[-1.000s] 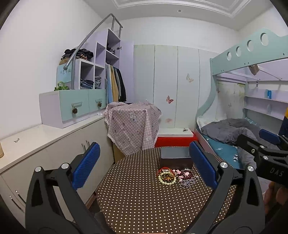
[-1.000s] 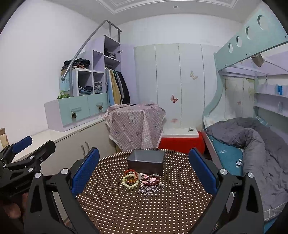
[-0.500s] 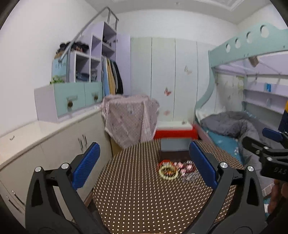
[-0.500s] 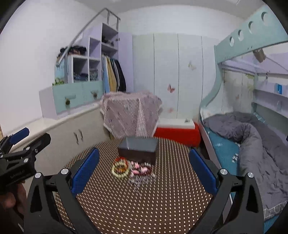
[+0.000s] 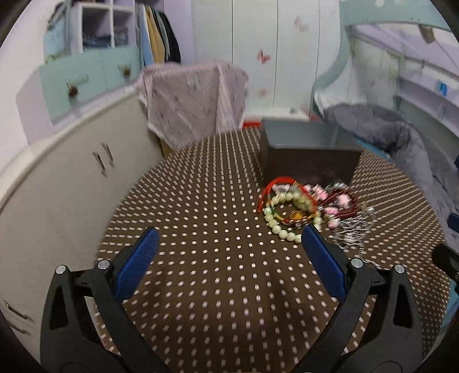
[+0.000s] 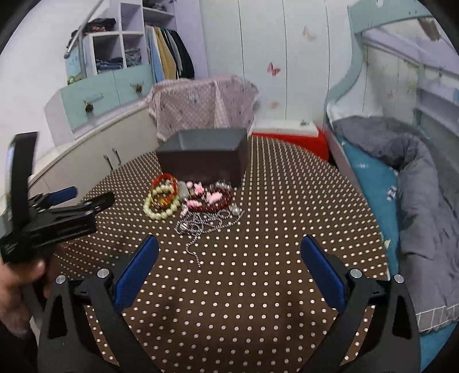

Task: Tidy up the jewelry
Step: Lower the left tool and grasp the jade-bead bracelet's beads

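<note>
Both the left gripper [image 5: 228,244] and right gripper [image 6: 229,251] hover wide open and empty-handed above the table [image 6: 258,287], near the jewelry pile [image 6: 190,200].

Pretty clearly a kid's bedroom at home: teal bunk bed [image 6: 373,17] with a grey duvet [image 6: 401,160], butterfly-stickered wardrobe [image 6: 272,57], clothes hanging in open shelving [image 6: 169,54], polka-dot table [image 6: 258,287].

Round dotted brown table [image 6: 258,287]; on it, dark box [image 6: 203,160]; jewelry heap [image 6: 192,200] just before it
</note>
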Demonstrator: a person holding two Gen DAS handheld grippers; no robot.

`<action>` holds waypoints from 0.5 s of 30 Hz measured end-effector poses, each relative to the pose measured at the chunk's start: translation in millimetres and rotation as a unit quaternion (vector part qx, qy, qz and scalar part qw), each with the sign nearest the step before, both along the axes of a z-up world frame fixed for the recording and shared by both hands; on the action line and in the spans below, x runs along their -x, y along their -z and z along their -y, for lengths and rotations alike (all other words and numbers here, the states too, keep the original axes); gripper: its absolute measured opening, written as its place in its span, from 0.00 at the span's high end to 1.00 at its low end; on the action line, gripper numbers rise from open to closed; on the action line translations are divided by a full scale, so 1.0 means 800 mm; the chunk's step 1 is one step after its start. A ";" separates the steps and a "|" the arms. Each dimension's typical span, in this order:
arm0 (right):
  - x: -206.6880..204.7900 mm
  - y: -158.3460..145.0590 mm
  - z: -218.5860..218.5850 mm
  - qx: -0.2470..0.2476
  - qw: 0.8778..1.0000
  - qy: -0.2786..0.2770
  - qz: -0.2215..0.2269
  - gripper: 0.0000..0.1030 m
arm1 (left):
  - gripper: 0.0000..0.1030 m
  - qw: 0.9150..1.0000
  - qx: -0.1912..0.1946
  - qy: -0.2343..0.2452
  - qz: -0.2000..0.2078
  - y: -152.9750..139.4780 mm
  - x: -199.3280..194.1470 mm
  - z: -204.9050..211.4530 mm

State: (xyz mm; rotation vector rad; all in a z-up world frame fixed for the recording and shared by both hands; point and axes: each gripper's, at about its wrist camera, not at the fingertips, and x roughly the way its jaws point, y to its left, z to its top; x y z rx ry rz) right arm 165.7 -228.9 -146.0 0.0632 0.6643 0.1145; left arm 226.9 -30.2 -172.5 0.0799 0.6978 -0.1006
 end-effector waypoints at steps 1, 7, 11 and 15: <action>-0.005 0.003 0.003 -0.005 1.000 -0.002 -0.007 0.08 | 0.06 1.000 0.002 0.003 -0.016 0.005 -0.011 0.003; -0.031 0.009 0.009 -0.019 0.999 -0.015 -0.033 0.08 | 0.06 0.997 -0.005 0.006 -0.079 0.033 -0.055 0.020; -0.047 0.016 0.011 -0.025 0.998 -0.020 -0.049 0.07 | 0.06 0.996 -0.009 0.006 -0.093 0.040 -0.075 0.025; -0.056 0.021 0.015 -0.028 0.997 -0.020 -0.064 0.07 | 0.18 0.995 -0.005 0.006 -0.104 0.042 -0.077 0.018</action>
